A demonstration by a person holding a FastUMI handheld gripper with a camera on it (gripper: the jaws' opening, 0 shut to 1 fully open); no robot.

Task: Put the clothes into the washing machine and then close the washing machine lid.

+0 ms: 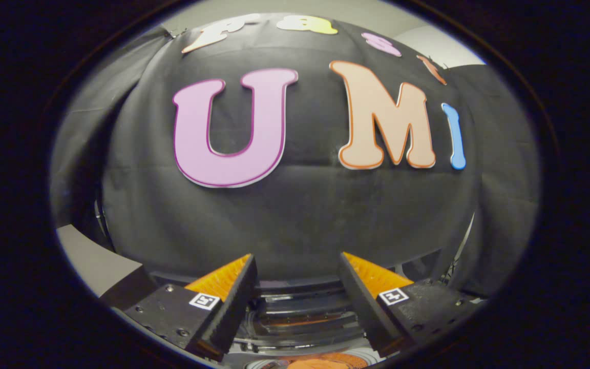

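My gripper [297,261] is open, its two fingers spread wide with nothing between them, and it points at the booth's black cloth wall. Below and between the fingers I see the washing machine's top [300,312]: a dark, glossy lid panel with ribbed reflections. Under that, at the lowest part of the view, an orange piece of clothing [320,363] lies inside a pale round rim. Whether the lid stands up or lies flat, I cannot tell.
A grey tabletop edge [95,261] runs to the left of the left finger. Thin metal stand legs [461,246] lean against the cloth wall to the right, beyond the right finger.
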